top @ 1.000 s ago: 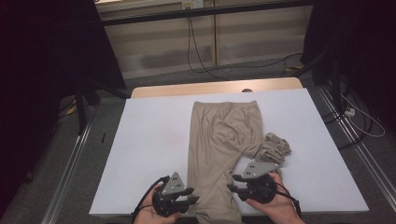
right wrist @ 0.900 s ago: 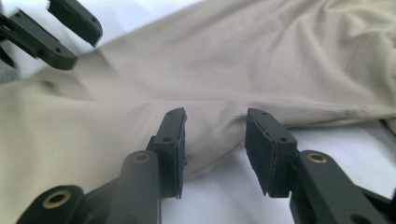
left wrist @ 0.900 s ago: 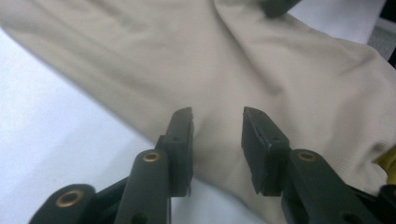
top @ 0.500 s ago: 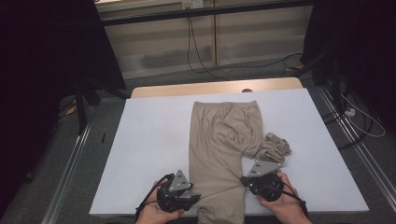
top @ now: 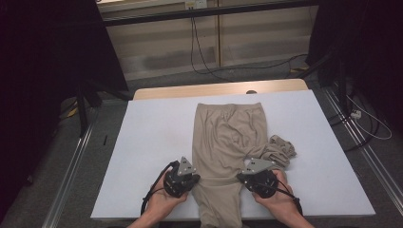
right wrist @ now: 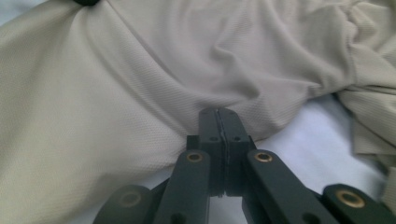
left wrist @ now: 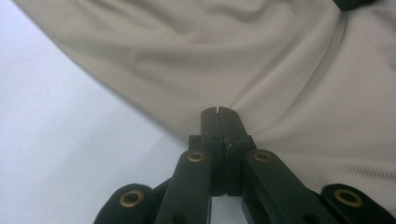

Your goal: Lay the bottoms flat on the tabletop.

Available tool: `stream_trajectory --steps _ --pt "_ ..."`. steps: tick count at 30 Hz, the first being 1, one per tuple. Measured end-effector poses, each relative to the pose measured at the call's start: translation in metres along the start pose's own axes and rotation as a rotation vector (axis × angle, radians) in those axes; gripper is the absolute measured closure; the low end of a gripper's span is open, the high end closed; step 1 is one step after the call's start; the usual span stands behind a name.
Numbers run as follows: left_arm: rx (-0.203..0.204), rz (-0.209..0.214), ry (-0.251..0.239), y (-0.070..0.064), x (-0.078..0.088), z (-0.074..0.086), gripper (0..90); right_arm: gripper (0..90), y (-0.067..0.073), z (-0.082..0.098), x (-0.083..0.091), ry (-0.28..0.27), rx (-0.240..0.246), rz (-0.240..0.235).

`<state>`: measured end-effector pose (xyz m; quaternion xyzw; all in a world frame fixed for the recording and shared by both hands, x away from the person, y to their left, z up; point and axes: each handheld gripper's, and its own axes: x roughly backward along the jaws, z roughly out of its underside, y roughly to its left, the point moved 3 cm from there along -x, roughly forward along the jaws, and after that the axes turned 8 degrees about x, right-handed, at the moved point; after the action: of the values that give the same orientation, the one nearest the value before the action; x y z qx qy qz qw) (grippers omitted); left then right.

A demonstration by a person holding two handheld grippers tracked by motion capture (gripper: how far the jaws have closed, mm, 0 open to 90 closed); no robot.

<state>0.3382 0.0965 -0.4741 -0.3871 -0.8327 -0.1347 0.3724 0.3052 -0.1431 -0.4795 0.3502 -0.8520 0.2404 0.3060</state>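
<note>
On the white table (top: pixel 142 156), a beige garment (top: pixel 228 137) lies lengthwise down the middle, its waistband at the far end close to the strip of bare wood and its near end hanging over the near edge. At the left of the near part, the left gripper (top: pixel 192 179) sits at the garment's left edge, held from below by the person's left hand (top: pixel 159 204); a black cable loops off it to the left. Its jaws have just been closing, and in the left gripper view the left gripper (left wrist: pixel 217 111) has them pressed together, pinching the hem of the cloth where the fabric meets the white surface. Across the cloth to the right, the right gripper (top: pixel 247 176) sits at the garment's right edge, level with the other one, held by the right hand (top: pixel 280 199). Its jaws have also just been closing, and in the right gripper view the right gripper (right wrist: pixel 218 112) has them pressed together on the fabric edge, with folds fanning away from the pinch. Farther right, just beyond that gripper, a crumpled bunch of the same cloth (top: pixel 280 148) rests on the table.
</note>
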Motion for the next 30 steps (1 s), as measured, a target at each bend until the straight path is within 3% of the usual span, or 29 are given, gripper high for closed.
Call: stream_trajectory --steps 1,3,4,5,6,7,8,9,11,12,14,17,19,20,21,22,23,24,28,30 --pt "0.015 -0.004 -0.007 0.001 0.0 0.0 89.9 90.0 -0.002 0.001 0.001 0.002 0.003 0.012" --pt "0.034 -0.007 -0.029 0.001 0.004 -0.001 78.7 89.5 -0.004 0.004 0.004 0.016 -0.013 0.033" --pt "0.034 -0.006 -0.052 0.0 0.008 -0.001 62.5 82.3 -0.004 0.006 0.008 0.01 -0.014 0.023" --pt "0.023 0.013 -0.08 -0.005 0.018 -0.001 60.8 76.3 -0.004 0.006 0.01 -0.002 -0.023 0.019" --pt "0.023 0.013 -0.08 -0.005 0.018 -0.001 61.4 76.3 -0.004 0.006 0.01 -0.002 -0.023 0.019" --pt "-0.01 0.054 -0.102 -0.015 0.027 0.003 61.9 74.3 -0.003 0.005 0.016 -0.044 -0.029 -0.011" --pt "-0.01 0.054 -0.102 -0.015 0.027 0.003 64.7 74.3 -0.003 0.005 0.016 -0.044 -0.029 -0.011" --pt "-0.035 0.076 -0.103 -0.022 0.032 0.005 64.7 70.8 -0.001 0.004 0.02 -0.072 -0.023 -0.017" --pt "-0.081 0.141 -0.098 -0.037 0.036 0.011 71.8 65.6 0.007 -0.002 0.029 -0.149 -0.02 -0.078" --pt "-0.102 0.162 -0.086 -0.044 0.035 0.014 71.8 65.6 0.007 -0.002 0.029 -0.149 -0.02 -0.078" --pt "-0.146 0.194 -0.044 -0.054 0.029 0.018 69.4 64.3 0.015 -0.004 0.028 -0.158 0.0 -0.135" --pt "-0.218 0.197 0.013 -0.064 0.018 0.023 60.8 62.5 0.033 -0.001 0.017 -0.09 0.064 -0.205" --pt "-0.214 0.217 0.028 -0.067 0.015 0.025 66.1 62.4 0.036 0.0 0.014 -0.069 0.077 -0.205" --pt "-0.209 0.212 0.038 -0.068 0.016 0.026 79.9 65.6 0.039 0.002 0.012 -0.048 0.086 -0.202" --pt "-0.212 0.187 0.056 -0.068 0.019 0.026 87.9 70.8 0.04 0.004 0.011 -0.048 0.084 -0.203" --pt "-0.212 0.207 0.057 -0.068 0.021 0.028 89.1 79.6 0.041 0.005 0.012 -0.049 0.076 -0.215" --pt "-0.215 0.2 0.07 -0.068 0.024 0.03 89.7 85.5 0.042 0.006 0.014 -0.044 0.075 -0.224" --pt "-0.22 0.214 0.086 -0.069 0.028 0.032 89.9 87.8 0.044 0.007 0.017 -0.04 0.069 -0.224" --pt "-0.204 0.234 0.093 -0.076 0.04 0.043 90.0 89.4 0.055 0.012 0.026 -0.038 0.073 -0.26" --pt "-0.212 0.257 0.113 -0.079 0.045 0.049 90.0 89.7 0.061 0.013 0.028 -0.044 0.087 -0.256"
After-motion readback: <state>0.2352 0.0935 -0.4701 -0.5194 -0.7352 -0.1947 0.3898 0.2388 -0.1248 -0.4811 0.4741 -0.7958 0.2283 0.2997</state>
